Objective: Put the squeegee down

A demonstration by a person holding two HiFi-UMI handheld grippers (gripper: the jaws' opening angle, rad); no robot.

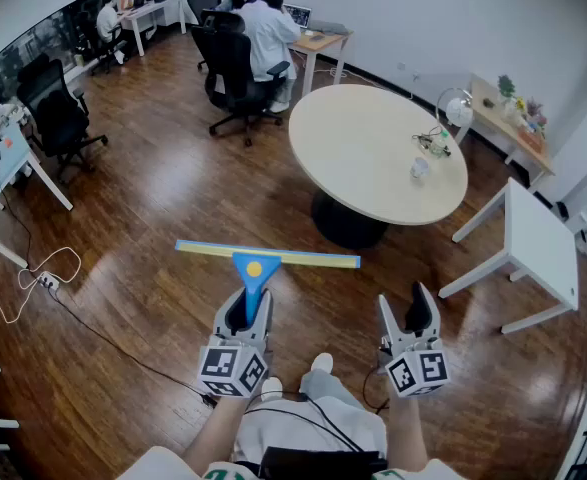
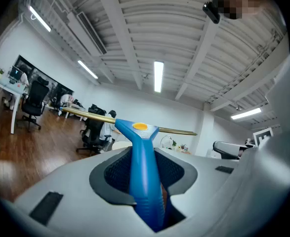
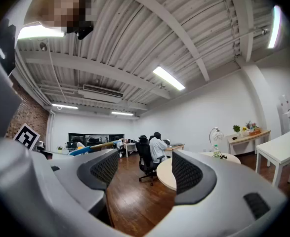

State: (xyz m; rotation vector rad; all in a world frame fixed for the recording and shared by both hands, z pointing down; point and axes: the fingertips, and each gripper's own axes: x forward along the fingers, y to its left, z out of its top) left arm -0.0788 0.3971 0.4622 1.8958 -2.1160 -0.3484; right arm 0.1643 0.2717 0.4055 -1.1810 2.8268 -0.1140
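The left tongs (image 2: 144, 171) are clamped tight on the squeegee (image 1: 266, 259). They grip its blue handle (image 2: 145, 181) low down, so the handle runs forward out of the pads and the blade (image 1: 203, 249) lies crosswise at the far end. With the tongs level, the blade is kept flat and clear of the person's legs. The squeegee is in the air over the wood floor (image 1: 153, 298), resting on nothing, and short of the near edge of the round bench (image 1: 363, 158).

The right tongs (image 3: 145, 177) stand apart with only floor showing between the pads. They are level beside the left and apart from the squeegee, probably free because one grip is enough for so light a tool.

The task looks not yet begun. The bench has bare top along its near edge, away from the cup (image 1: 420, 168), and seems the likeliest place to lay it.
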